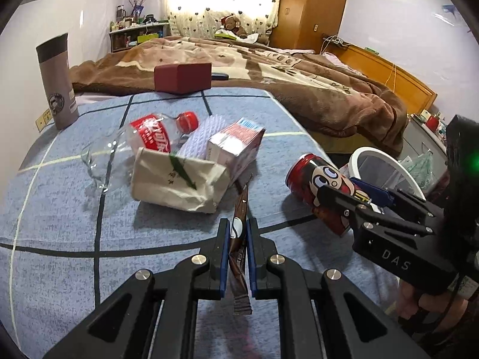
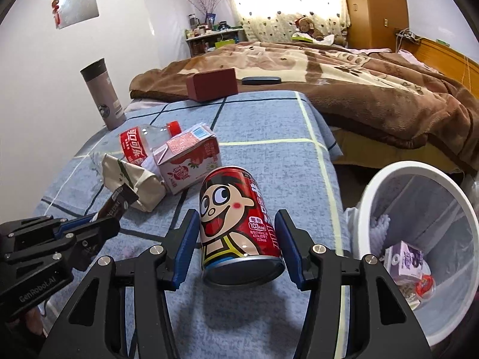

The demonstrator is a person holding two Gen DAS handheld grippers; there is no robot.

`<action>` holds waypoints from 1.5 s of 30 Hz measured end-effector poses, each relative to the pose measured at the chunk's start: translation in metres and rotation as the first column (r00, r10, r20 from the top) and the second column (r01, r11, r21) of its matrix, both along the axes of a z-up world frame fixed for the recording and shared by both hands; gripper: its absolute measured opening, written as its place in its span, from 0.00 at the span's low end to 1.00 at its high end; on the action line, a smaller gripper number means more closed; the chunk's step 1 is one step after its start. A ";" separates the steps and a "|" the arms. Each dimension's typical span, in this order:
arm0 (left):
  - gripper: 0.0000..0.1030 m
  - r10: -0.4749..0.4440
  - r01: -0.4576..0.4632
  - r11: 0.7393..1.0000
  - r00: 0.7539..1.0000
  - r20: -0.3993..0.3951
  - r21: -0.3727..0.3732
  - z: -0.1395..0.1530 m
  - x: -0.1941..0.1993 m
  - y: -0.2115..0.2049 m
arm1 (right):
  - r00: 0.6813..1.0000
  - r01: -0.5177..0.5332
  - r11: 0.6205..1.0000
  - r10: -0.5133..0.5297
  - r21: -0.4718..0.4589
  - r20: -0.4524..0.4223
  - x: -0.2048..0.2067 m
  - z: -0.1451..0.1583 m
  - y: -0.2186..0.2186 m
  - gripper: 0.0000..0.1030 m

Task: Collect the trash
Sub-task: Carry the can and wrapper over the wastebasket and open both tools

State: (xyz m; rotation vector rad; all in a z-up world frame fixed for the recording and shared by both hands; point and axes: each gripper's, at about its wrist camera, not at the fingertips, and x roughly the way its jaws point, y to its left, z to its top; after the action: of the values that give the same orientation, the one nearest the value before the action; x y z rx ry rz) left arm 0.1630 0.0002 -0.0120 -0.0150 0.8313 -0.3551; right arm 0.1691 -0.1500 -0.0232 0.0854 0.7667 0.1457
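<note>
My left gripper (image 1: 238, 233) is shut on a brown sachet wrapper (image 1: 239, 239), held above the blue checked cloth; it also shows in the right wrist view (image 2: 103, 220), with the wrapper (image 2: 118, 202). My right gripper (image 2: 238, 230) is shut on a red cartoon can (image 2: 239, 224), tilted and held above the cloth; the can (image 1: 317, 184) appears at right in the left wrist view. On the cloth lie a crushed cola bottle (image 1: 149, 137), a beige paper bag (image 1: 176, 184) and a pink carton (image 1: 236, 146). A white bin (image 2: 419, 239) stands at right.
A grey thermos (image 1: 58, 80) stands at the cloth's far left. A dark red box (image 1: 182, 77) sits at the far edge, by a bed with a brown blanket (image 1: 299, 68). The bin holds a purple carton (image 2: 404, 260) and other trash.
</note>
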 end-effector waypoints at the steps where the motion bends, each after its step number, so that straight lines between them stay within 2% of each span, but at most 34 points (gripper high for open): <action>1: 0.11 -0.005 0.005 1.000 1.000 0.003 0.000 0.002 -0.001 -0.002 | 1.000 0.003 1.000 -0.003 0.003 0.003 -0.001 0.000 -0.001 0.52; 12: 0.11 -0.063 0.063 0.998 0.997 0.041 0.001 0.019 -0.007 -0.036 | 0.996 0.067 0.998 -0.068 0.021 0.053 -0.018 0.015 -0.032 0.52; 23: 0.11 -0.158 0.159 0.987 0.986 0.055 -0.022 0.031 -0.005 -0.100 | 0.981 0.166 0.986 -0.165 0.003 0.101 -0.037 0.026 -0.079 0.52; 37: 0.11 -0.278 0.279 0.960 0.960 0.038 -0.025 0.028 -0.006 -0.179 | 0.951 0.294 0.956 -0.292 -0.006 0.099 -0.049 0.025 -0.131 0.52; 45: 0.11 -0.326 0.326 0.945 0.945 -0.001 -0.027 0.016 -0.004 -0.217 | 0.938 0.341 0.940 -0.340 -0.019 0.066 -0.052 0.015 -0.155 0.52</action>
State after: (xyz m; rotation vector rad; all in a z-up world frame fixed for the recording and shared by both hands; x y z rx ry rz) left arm 0.1589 -0.2166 0.0041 0.0988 0.8351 -0.6792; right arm 0.1175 -0.3049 -0.0080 0.1830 0.6811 -0.1929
